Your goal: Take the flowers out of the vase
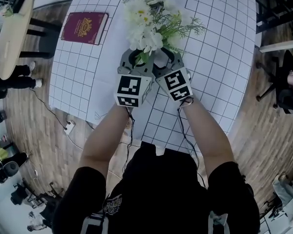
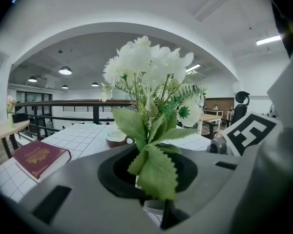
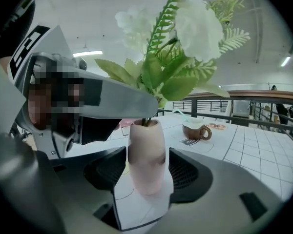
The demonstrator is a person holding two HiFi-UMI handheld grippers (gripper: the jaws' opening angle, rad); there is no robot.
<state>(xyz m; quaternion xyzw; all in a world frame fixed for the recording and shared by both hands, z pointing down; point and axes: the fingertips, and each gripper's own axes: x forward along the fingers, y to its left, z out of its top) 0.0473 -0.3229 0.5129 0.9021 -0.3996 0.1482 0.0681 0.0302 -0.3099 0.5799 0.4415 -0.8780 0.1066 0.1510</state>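
Note:
A bunch of white flowers (image 1: 146, 26) with green leaves stands in a pale pink vase (image 3: 146, 152) on the grid-patterned table (image 1: 219, 57). My left gripper (image 1: 136, 58) is shut on the flower stems just above the vase's mouth; in the left gripper view its jaws (image 2: 149, 174) close round leaves (image 2: 154, 172) that hide the stems. My right gripper (image 1: 164, 57) is open, with the vase between its pads (image 3: 105, 167) at mid-height and a thin gap on each side. The head view hides the vase under both grippers.
A maroon book (image 1: 84, 27) lies at the table's far left. A brown cup (image 3: 196, 129) sits on a saucer beyond the vase. A round wooden table (image 1: 10, 28) and chairs stand on the floor to the left, more chairs (image 1: 278, 18) to the right.

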